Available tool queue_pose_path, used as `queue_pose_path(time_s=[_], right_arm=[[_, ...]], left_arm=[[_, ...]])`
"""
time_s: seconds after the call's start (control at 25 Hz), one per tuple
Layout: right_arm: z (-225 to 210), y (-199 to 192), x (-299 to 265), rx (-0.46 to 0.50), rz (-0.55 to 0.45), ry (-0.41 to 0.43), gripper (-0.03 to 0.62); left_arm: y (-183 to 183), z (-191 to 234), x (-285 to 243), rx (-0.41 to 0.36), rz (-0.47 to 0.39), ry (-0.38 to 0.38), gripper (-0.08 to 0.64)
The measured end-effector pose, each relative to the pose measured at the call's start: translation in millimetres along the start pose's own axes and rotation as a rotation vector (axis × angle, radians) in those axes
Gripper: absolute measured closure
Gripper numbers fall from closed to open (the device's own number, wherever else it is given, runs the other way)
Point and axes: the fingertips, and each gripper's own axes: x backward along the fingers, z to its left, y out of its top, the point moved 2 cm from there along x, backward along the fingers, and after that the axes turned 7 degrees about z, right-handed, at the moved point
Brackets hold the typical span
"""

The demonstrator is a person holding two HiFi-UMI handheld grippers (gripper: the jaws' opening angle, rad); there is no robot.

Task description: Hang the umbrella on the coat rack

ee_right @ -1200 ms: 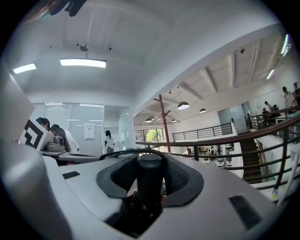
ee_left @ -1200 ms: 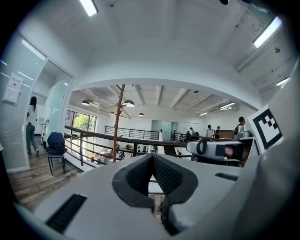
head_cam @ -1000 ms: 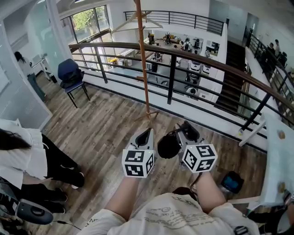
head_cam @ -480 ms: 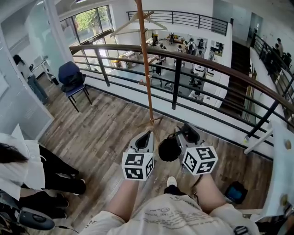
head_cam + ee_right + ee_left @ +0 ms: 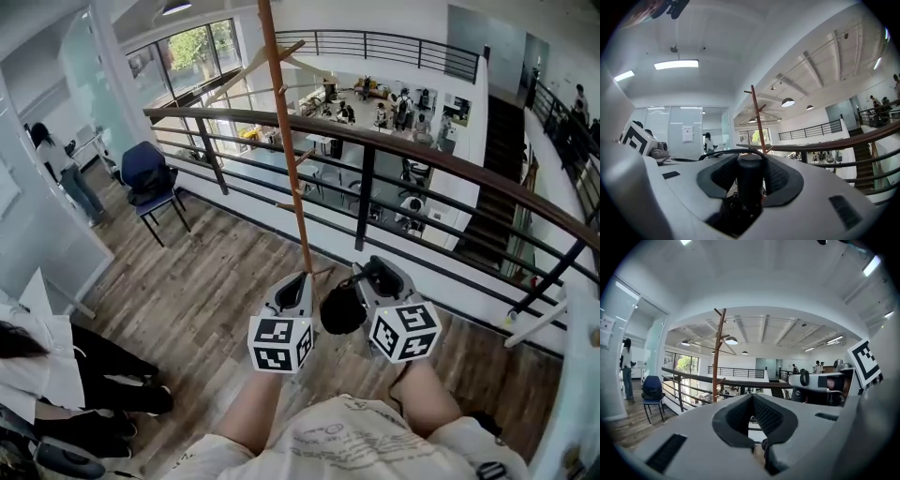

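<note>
The coat rack (image 5: 286, 141) is a tall wooden pole with short pegs, standing just beyond my two grippers in front of the railing. It also rises at the left of the left gripper view (image 5: 717, 357) and in the middle of the right gripper view (image 5: 758, 122). My right gripper (image 5: 375, 274) is shut on the folded black umbrella (image 5: 343, 309), whose round black end (image 5: 749, 183) stands upright between the pads. A black strap loops over it. My left gripper (image 5: 298, 283) is beside it, its pads (image 5: 740, 418) closed together with nothing between them.
A dark railing (image 5: 394, 150) runs across behind the rack, with a lower floor beyond. A blue chair (image 5: 148, 169) stands at the left. One person sits at the lower left (image 5: 56, 361), another stands by the glass wall (image 5: 61, 159). A hanger (image 5: 253, 61) hangs on the rack.
Both grippers have been carried forward together towards the rack and railing, which now look nearer. The rack's foot has slipped behind the grippers. The hold on the umbrella is unchanged.
</note>
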Motion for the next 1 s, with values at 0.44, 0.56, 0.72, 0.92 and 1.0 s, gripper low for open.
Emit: queue_pose_path(time_s=[0.44, 0.56, 0.72, 0.92, 1.0], right_arm=[[-75, 7, -63, 0.009, 0.027, 0.070, 0.437], [-87, 4, -75, 0.002, 0.037, 0.080, 0.437], [-100, -1, -99, -0.008, 0.060, 0.079, 0.437], [-110, -5, -135, -0.011, 0.079, 0.095, 0.437], [-113, -7, -154, -0.005, 0.088, 0.097, 0.437]], left_arm=[[5, -3, -92, 0.027, 0.035, 0.056, 0.556], [4, 0, -108, 0.031, 0.044, 0.069, 0.555], [5, 10, -128, 0.032, 0.061, 0.081, 0.556], [8, 33, -155, 0.039, 0.058, 0.095, 0.555], [8, 46, -169, 0.049, 0.057, 0.097, 0.556]])
